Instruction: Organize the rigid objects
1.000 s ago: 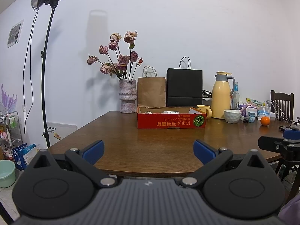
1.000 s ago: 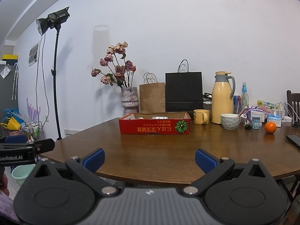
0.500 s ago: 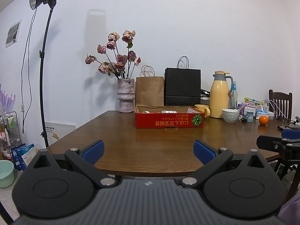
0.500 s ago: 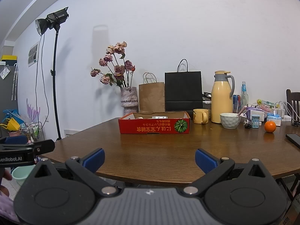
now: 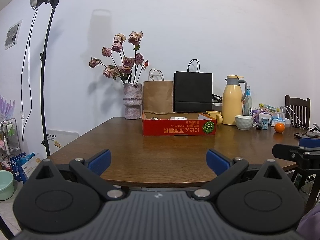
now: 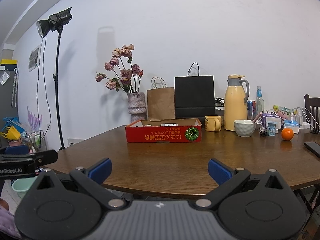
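Observation:
A red cardboard tray box [image 5: 179, 129] with a few small items inside stands on the brown wooden table [image 5: 160, 152]; it also shows in the right wrist view [image 6: 163, 134]. My left gripper [image 5: 159, 160] is open and empty, held before the table's near edge, well short of the box. My right gripper [image 6: 159, 170] is open and empty, also at the near edge. An orange [image 6: 287, 134], a white bowl [image 6: 244, 127], a yellow mug [image 6: 213, 123] and a yellow thermos jug [image 6: 236, 102] stand to the right of the box.
A vase of dried roses [image 5: 132, 102], a brown paper bag [image 5: 158, 96] and a black paper bag [image 5: 193, 92] stand behind the box. Small clutter and a dark phone [image 6: 313, 148] lie at the right. A light stand [image 5: 45, 80] and wooden chair [image 5: 298, 108] flank the table.
The left wrist view has drifted slightly, so the box sits a little further left in it. Both grippers stay open and empty.

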`<state>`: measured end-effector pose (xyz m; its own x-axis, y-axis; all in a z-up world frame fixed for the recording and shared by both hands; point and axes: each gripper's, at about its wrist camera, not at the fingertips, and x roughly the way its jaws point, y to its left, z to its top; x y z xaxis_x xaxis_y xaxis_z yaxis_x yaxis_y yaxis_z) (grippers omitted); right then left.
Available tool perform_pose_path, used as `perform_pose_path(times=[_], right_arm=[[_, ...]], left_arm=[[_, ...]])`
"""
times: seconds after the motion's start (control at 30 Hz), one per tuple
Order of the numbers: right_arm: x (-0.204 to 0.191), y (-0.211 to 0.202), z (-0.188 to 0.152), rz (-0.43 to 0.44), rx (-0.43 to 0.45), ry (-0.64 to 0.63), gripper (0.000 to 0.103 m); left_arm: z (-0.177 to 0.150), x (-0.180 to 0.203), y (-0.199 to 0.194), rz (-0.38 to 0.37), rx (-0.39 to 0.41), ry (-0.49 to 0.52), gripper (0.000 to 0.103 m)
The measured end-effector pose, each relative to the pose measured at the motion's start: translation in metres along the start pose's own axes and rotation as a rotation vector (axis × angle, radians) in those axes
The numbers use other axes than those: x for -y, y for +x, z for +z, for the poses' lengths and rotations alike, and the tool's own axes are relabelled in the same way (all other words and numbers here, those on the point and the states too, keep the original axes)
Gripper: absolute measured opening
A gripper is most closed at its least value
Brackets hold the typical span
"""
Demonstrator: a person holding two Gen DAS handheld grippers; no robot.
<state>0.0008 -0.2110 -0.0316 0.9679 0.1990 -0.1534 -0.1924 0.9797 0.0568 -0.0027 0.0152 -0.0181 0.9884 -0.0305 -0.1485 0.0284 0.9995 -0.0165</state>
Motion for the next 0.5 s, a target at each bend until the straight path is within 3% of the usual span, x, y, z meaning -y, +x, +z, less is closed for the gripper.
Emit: perform_pose_path(times=[0.5], right_arm=[[-0.0014,0.0008,0.0001,0.000,-0.008,0.003,0.103]], left_arm=[[-0.0019,-0.0020,0.0019,-0.018,-0.008,0.004,0.103]])
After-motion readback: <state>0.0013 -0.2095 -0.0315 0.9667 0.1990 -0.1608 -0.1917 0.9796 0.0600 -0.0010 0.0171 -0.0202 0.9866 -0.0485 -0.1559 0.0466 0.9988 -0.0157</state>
